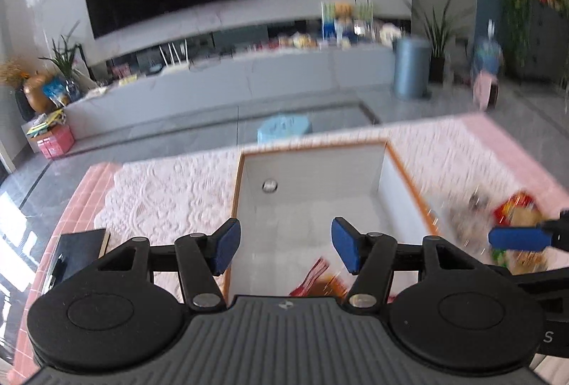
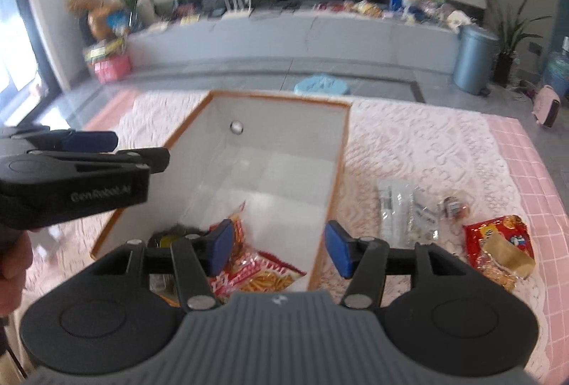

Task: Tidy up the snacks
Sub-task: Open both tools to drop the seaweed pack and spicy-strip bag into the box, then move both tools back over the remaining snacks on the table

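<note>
A white box with an orange rim (image 2: 339, 154) stands on the lace-covered table; it also shows in the left wrist view (image 1: 409, 178). Inside its near end lie a red-and-orange snack bag (image 2: 263, 273) and a dark packet (image 2: 170, 235); the red bag shows in the left wrist view (image 1: 316, 278). My right gripper (image 2: 279, 250) is open and empty above the box's near end. My left gripper (image 1: 286, 244) is open and empty over the box; it shows side-on in the right wrist view (image 2: 106, 145). On the cloth right of the box lie a clear packet (image 2: 405, 210), a small wrapped snack (image 2: 453, 207) and a red snack bag (image 2: 498, 250).
The table has a pink tiled top (image 2: 533, 171) under a white lace cloth (image 2: 426, 143). A black notebook (image 1: 76, 250) lies at its left edge. Beyond are a blue stool (image 2: 322, 86), a grey bin (image 2: 474, 63) and a long TV cabinet (image 2: 284, 36).
</note>
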`<move>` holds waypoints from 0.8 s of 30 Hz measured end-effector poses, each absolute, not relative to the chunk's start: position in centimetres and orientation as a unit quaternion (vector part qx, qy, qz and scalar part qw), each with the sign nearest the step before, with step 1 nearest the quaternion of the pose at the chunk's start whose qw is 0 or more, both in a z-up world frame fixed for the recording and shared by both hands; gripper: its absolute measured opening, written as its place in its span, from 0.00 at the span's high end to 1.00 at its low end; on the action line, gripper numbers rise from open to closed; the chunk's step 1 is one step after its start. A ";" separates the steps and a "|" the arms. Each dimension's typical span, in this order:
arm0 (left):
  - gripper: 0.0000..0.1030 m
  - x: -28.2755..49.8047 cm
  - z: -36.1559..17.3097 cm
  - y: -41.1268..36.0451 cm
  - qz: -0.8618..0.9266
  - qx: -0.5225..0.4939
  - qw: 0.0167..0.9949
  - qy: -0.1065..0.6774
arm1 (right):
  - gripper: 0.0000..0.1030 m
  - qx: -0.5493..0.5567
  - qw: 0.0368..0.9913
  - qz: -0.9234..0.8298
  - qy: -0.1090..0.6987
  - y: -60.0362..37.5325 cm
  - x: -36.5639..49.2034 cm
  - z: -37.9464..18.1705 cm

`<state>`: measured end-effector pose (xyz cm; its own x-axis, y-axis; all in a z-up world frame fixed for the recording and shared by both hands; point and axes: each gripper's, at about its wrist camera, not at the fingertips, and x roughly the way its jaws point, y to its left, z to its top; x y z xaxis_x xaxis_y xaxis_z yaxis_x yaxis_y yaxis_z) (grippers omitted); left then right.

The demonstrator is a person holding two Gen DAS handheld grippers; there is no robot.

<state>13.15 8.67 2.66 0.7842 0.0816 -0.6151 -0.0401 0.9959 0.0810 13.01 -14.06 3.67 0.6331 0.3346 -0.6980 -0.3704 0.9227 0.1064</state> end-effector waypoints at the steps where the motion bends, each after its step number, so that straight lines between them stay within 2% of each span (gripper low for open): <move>1: 0.32 12.8 3.0 8.4 0.032 0.026 0.948 0.316 | 0.46 -0.017 0.909 0.192 0.370 -14.6 12.7 4.0; 8: 0.32 11.0 4.6 6.2 0.023 0.005 0.963 0.268 | 0.46 0.015 0.941 0.147 0.305 -18.8 10.1 5.6; 14: 0.31 9.7 4.4 3.4 0.008 -0.017 0.968 0.251 | 0.38 0.026 0.960 0.094 0.263 -22.3 8.2 6.0; 24: 0.31 9.9 1.9 -1.4 -0.035 -0.019 0.961 0.272 | 0.34 -0.003 0.968 0.031 0.250 -27.3 6.9 4.4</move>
<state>9.86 -1.43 1.86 0.8493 -0.0777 -0.5221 0.0568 0.9968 -0.0560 6.92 -27.33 4.36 0.8726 0.0595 -0.4848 -0.0623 0.9980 0.0103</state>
